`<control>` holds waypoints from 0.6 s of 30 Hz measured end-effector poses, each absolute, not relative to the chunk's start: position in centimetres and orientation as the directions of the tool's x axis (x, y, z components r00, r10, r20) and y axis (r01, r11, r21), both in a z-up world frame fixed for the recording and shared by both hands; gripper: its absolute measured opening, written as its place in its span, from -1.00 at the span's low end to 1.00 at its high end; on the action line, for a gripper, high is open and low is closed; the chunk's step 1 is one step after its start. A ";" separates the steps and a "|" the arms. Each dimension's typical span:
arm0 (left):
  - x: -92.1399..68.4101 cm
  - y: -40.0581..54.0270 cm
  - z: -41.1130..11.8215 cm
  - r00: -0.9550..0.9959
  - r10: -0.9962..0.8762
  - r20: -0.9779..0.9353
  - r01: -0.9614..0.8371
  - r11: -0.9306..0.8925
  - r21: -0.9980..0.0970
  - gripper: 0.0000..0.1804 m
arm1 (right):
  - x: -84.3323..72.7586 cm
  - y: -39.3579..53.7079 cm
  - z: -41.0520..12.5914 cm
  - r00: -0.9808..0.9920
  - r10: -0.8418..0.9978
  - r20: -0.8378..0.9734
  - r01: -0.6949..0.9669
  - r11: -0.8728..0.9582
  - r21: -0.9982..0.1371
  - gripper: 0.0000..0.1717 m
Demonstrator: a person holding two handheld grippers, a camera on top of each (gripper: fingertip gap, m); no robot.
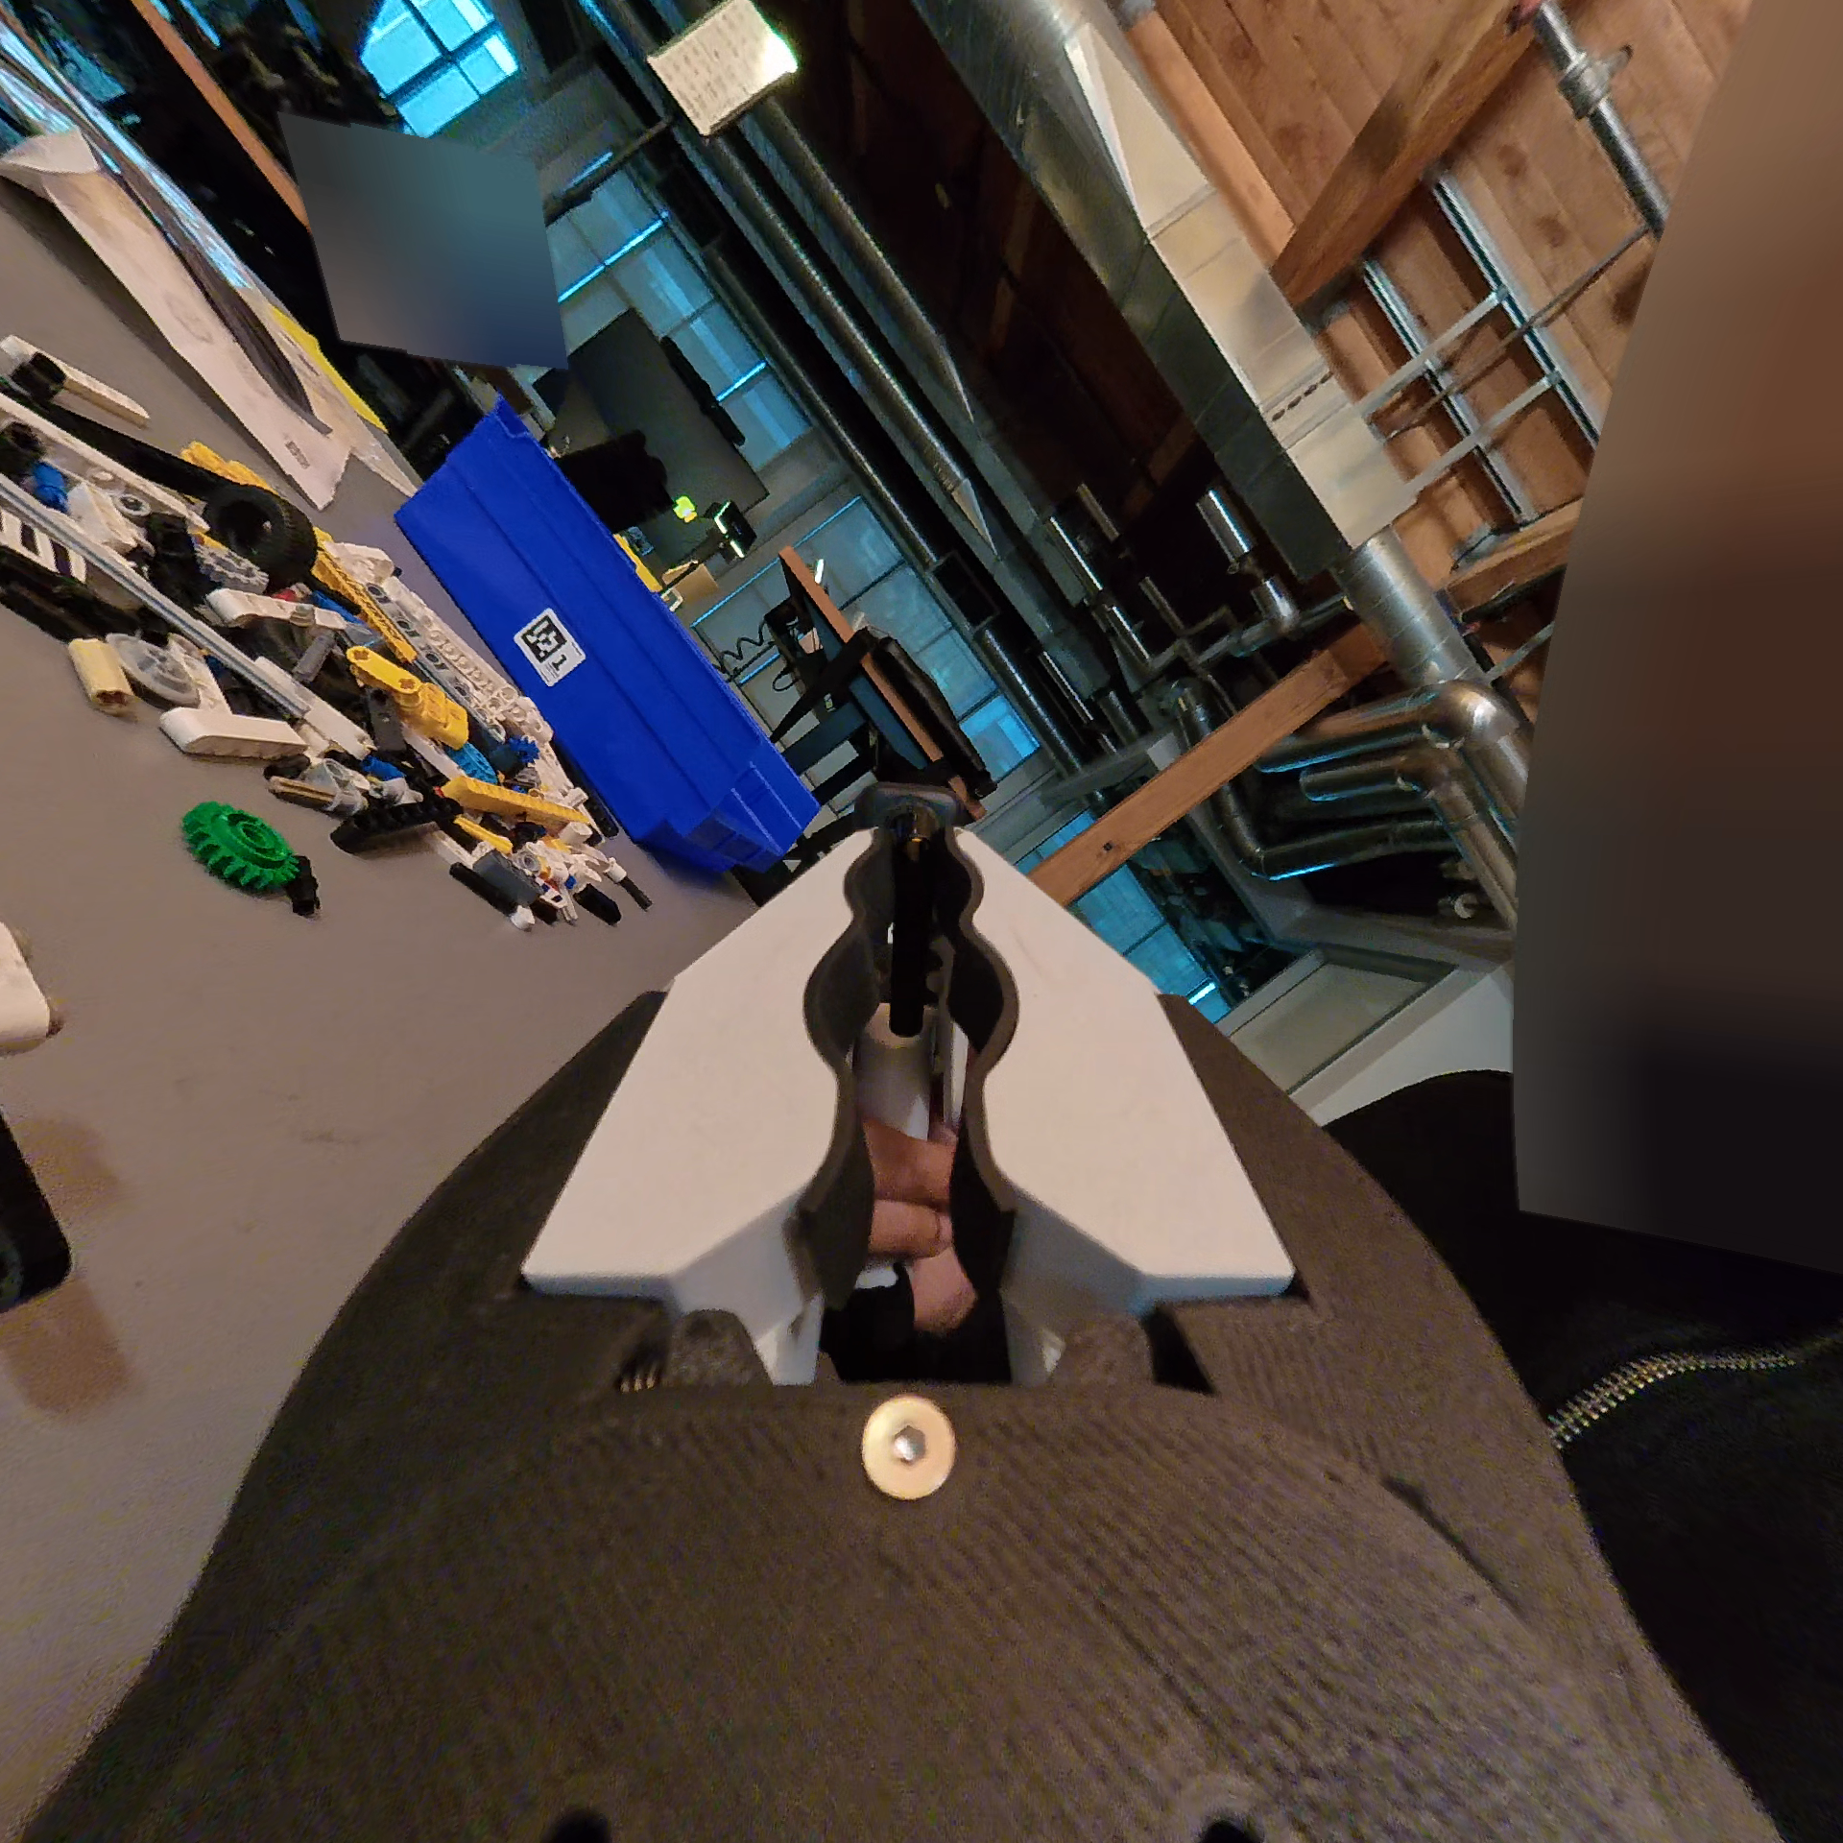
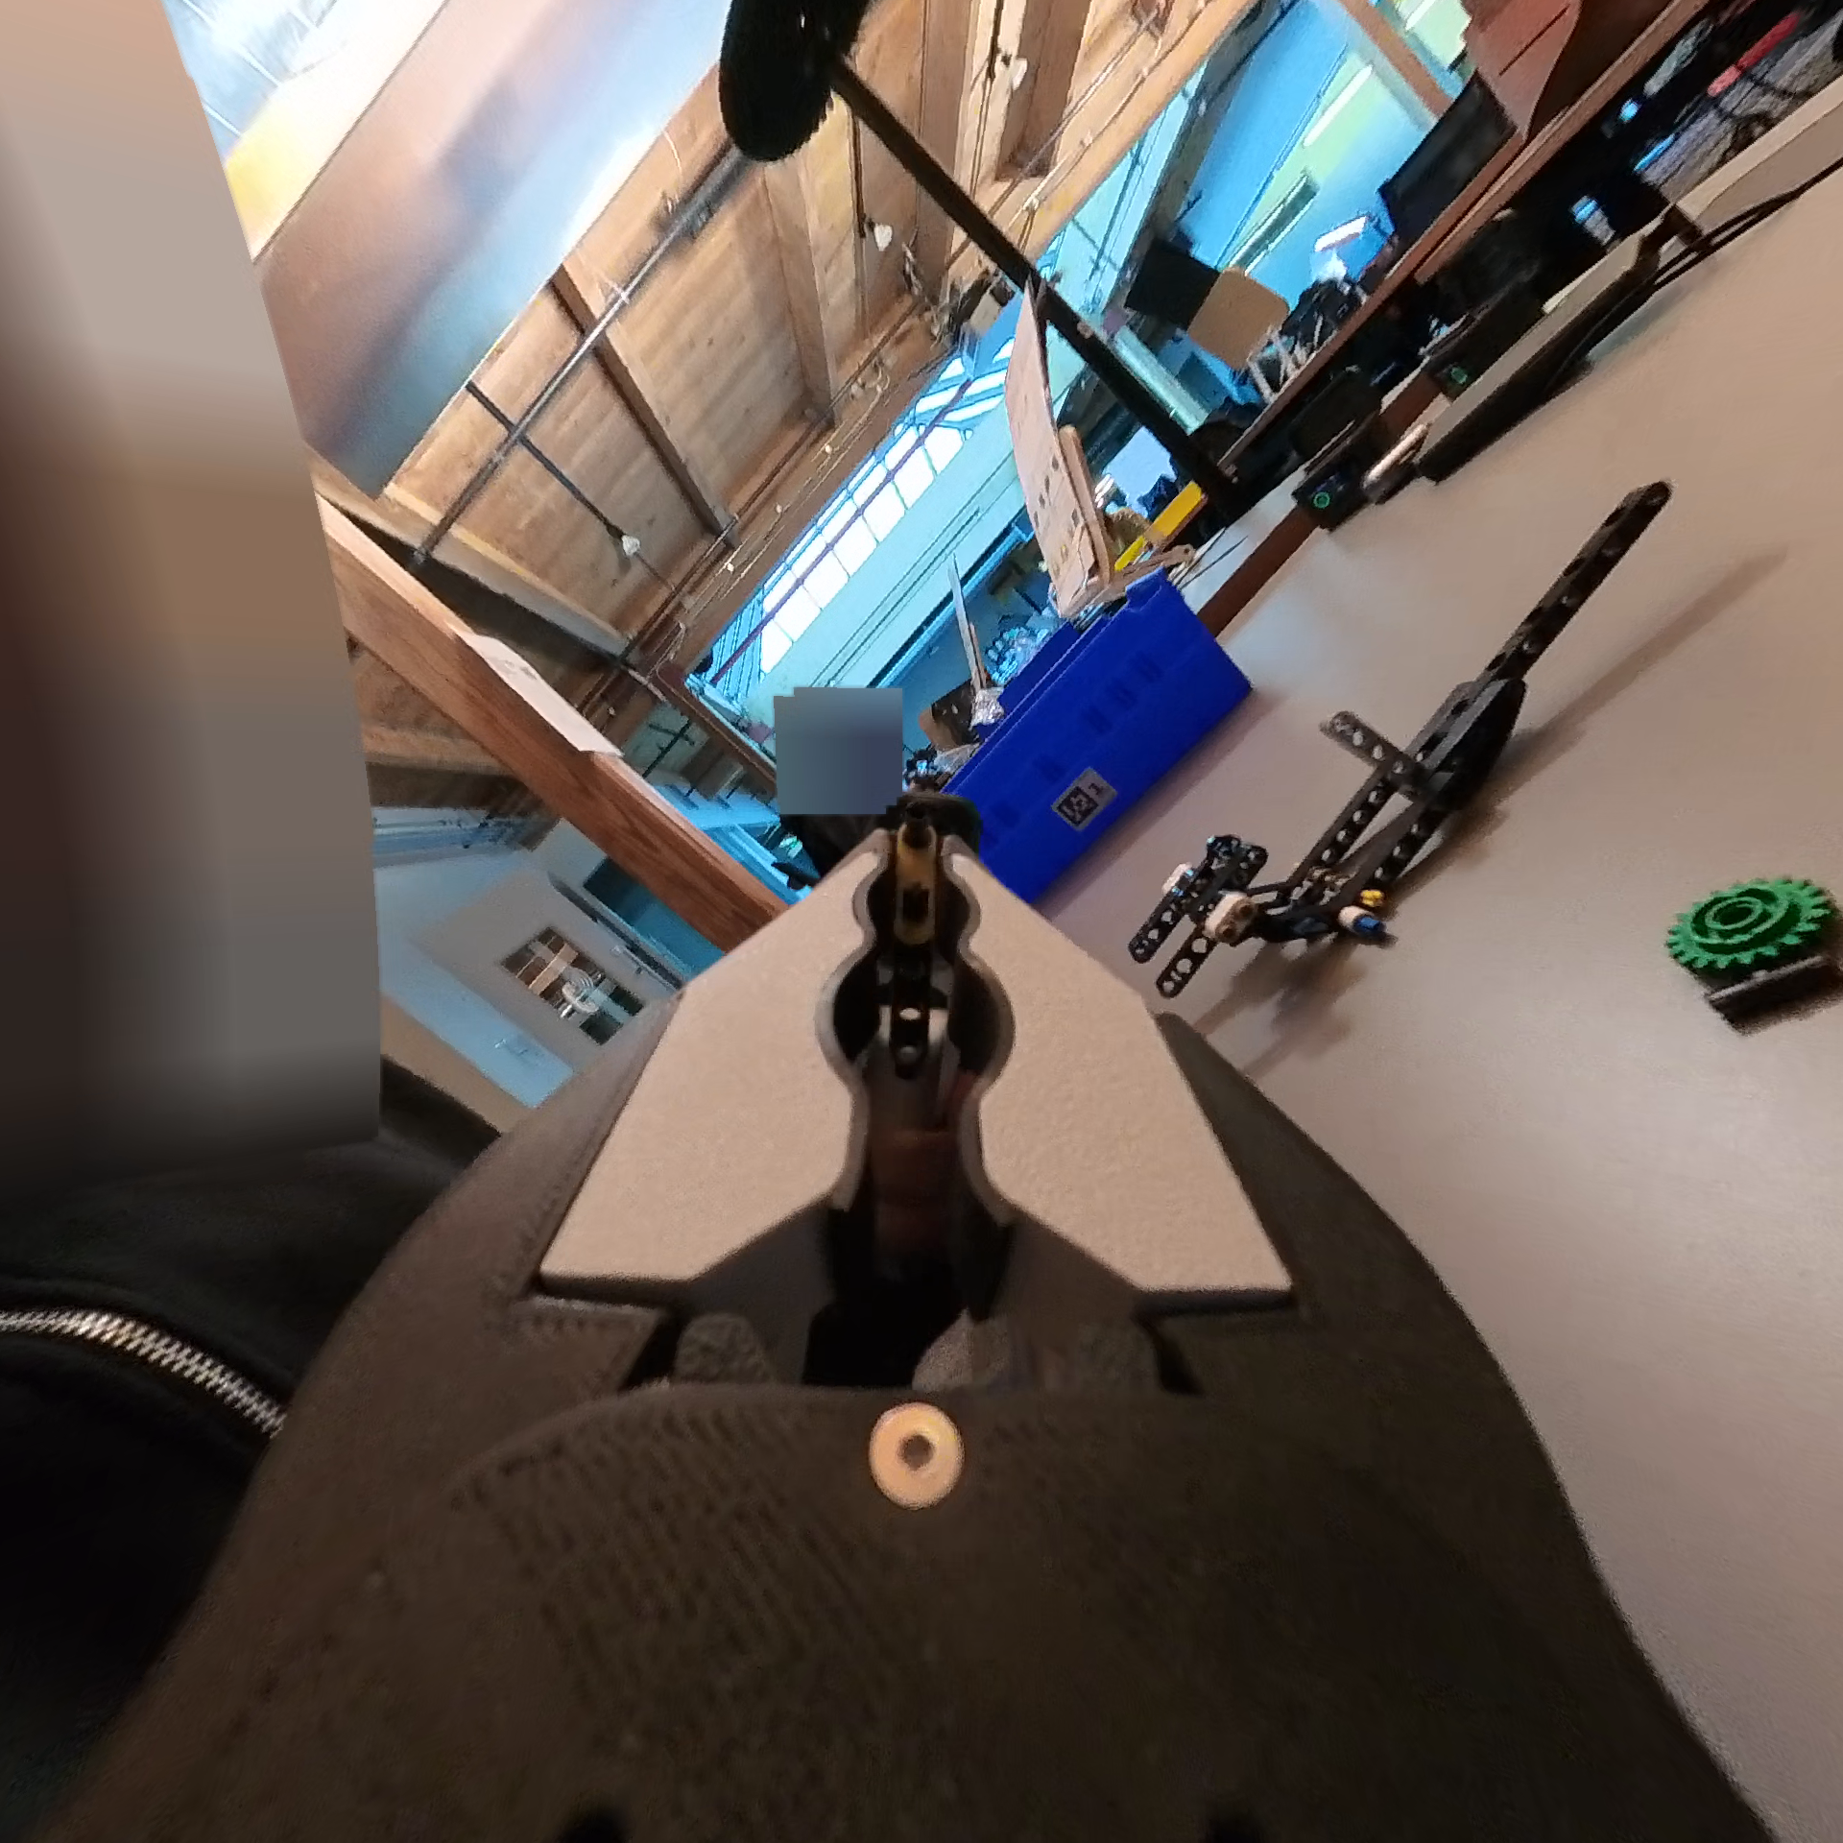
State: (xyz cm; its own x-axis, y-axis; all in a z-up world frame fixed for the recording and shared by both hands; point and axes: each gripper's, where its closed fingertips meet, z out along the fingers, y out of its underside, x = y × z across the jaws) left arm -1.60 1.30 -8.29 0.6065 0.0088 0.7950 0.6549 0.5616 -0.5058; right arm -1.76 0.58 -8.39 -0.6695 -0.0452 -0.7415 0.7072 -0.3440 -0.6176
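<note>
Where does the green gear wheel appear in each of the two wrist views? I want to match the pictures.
Left wrist view: the green gear lies at the left edge of the picture, on the grey table, below the heap of building parts.
Right wrist view: the green gear lies at the far right, on a dark piece.
Shared landmark: the blue bin with a square marker sticker.

Blue bin [image 1: 598, 638] beside scattered bricks [image 1: 299, 638]

Pretty industrial space: wooden plank ceiling [image 1: 1287, 130] with heavy timber beams [image 2: 558, 718], silver air ducts [image 1: 1177, 299] and bundles of metal pipes [image 1: 1396, 788] running overhead. Big gridded windows [image 2: 858, 529] glow bluish. Grey tabletop [image 2: 1496, 1197] below, and dark monitors [image 1: 658, 419] farther back.
</note>
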 end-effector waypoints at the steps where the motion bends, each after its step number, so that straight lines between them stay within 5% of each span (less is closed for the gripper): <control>1: -1.6 1.3 -8.3 0.602 0.001 0.799 0.661 0.560 -0.499 -0.92 | -1.9 0.7 -8.3 -0.670 -0.040 -0.741 0.702 -0.358 -0.616 -0.96; 12: -1.5 1.3 -9.0 0.591 -0.003 0.807 0.671 0.558 -0.489 -0.92 | -3.0 1.4 -8.0 -0.710 0.041 -0.703 0.644 -0.364 -0.673 -0.95; 16: -1.1 2.3 -9.4 0.578 -0.029 0.816 0.696 0.540 -0.474 -0.77 | -3.1 1.3 -8.2 -0.692 0.032 -0.721 0.668 -0.350 -0.657 -0.95; 18: -1.2 2.6 -9.5 0.574 -0.016 0.819 0.694 0.541 -0.476 -0.92 | -2.8 0.9 -8.6 -0.675 0.012 -0.737 0.688 -0.349 -0.636 -0.95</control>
